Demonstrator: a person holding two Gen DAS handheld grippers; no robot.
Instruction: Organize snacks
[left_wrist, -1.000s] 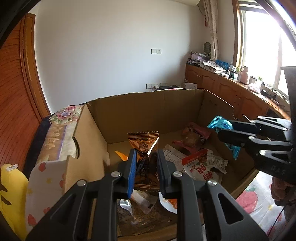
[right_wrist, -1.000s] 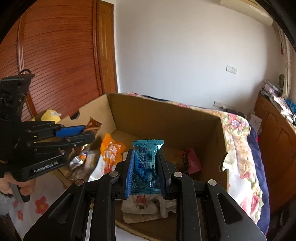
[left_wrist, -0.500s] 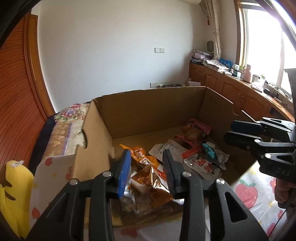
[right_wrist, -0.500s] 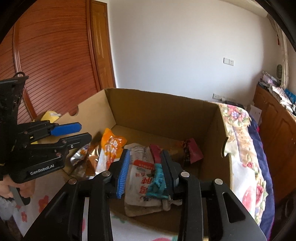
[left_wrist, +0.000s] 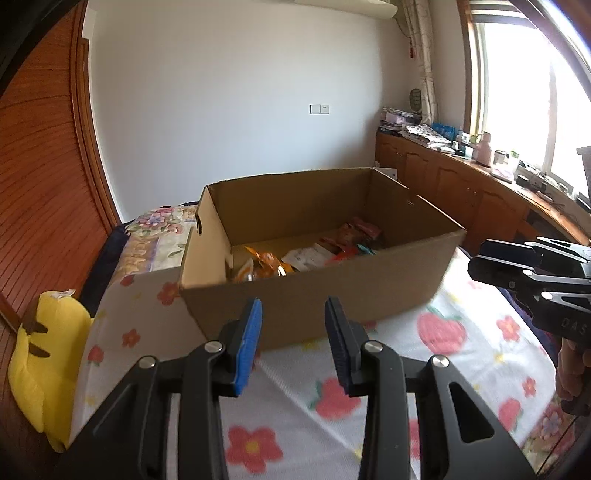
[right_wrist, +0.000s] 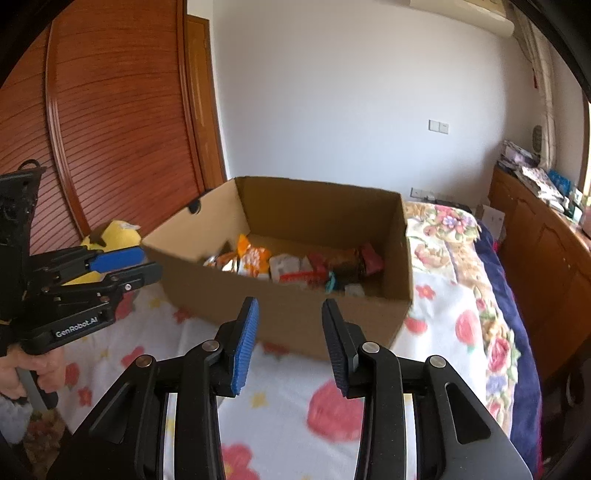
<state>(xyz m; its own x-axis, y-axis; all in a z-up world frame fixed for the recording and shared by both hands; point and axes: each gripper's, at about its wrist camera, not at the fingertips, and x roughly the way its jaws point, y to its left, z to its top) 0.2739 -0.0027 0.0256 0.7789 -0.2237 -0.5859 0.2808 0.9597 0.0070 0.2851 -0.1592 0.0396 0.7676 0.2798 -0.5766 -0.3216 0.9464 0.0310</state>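
Note:
An open cardboard box (left_wrist: 314, 295) (right_wrist: 369, 314) stands on the bed with several snack packets lying in it, among them an orange packet (left_wrist: 266, 264) (right_wrist: 253, 260) and a teal one (right_wrist: 331, 282). My left gripper (left_wrist: 293, 310) hovers over the bedspread just short of the box's near wall, open and empty. My right gripper (right_wrist: 290, 308) hangs beside it, also in front of the box, open with nothing between its fingers. Each shows in the other's view: the right gripper (left_wrist: 517, 262) at the right edge, the left gripper (right_wrist: 125, 266) at the left.
The floral bedspread (left_wrist: 443, 332) stretches under both grippers. A yellow plush toy (left_wrist: 44, 354) (right_wrist: 114, 234) lies left of the box. Wooden sliding doors (right_wrist: 110, 129) stand at the left, and a cluttered wooden cabinet (left_wrist: 461, 192) runs under the window.
Both grippers opened and dropped their packets, brown from the left and teal from the right, into the box. Both then drew back out of the box to over the bedspread.

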